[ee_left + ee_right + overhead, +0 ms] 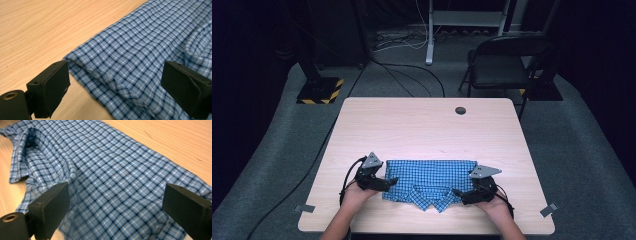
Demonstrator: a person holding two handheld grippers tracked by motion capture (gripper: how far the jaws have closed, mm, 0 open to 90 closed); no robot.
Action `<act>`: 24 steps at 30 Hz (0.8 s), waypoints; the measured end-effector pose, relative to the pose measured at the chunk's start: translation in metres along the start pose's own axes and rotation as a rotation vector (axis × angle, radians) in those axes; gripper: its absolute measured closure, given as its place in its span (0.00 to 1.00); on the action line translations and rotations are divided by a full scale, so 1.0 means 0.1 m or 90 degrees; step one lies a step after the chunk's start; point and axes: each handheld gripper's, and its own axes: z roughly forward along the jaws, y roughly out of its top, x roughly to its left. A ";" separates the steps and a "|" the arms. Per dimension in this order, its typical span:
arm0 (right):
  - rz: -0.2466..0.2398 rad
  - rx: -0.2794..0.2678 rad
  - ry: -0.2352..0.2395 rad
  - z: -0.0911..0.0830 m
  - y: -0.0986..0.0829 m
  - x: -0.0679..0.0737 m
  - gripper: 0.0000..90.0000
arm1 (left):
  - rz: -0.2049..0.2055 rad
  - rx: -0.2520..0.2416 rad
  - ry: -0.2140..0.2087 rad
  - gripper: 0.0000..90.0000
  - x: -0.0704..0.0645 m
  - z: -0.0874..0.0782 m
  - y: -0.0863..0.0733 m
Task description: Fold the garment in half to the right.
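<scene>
Both grippers, left gripper (387, 182) and right gripper (460, 194), stood wide open, gripping nothing. We found each poised at one end of the folded blue checked shirt (429, 180), which lay at the table's (427, 125) near edge, collar (431, 196) toward the person, evidently so both ends could be taken together.

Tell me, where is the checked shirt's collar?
In the high view the collar lies at the folded blue checked shirt's near edge, midway between both grippers.
</scene>
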 end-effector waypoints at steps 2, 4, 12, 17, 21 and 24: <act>-0.005 0.001 0.003 0.00 0.01 0.01 0.09 | -0.001 0.001 0.000 0.09 0.00 0.00 0.00; -0.006 0.004 0.005 0.00 0.02 0.03 0.09 | -0.002 0.002 -0.001 0.09 0.00 0.00 0.01; -0.001 0.007 0.009 0.03 0.06 0.07 0.10 | -0.001 0.010 0.001 0.10 0.00 0.02 0.02; -0.005 0.013 0.010 0.05 0.09 0.10 0.11 | -0.011 0.011 -0.004 0.13 0.04 0.04 0.04; -0.019 0.020 0.013 0.06 0.14 0.14 0.11 | -0.012 0.013 -0.004 0.13 0.06 0.05 0.06; -0.029 0.021 0.017 0.06 0.19 0.18 0.12 | -0.015 0.012 -0.003 0.13 0.08 0.05 0.07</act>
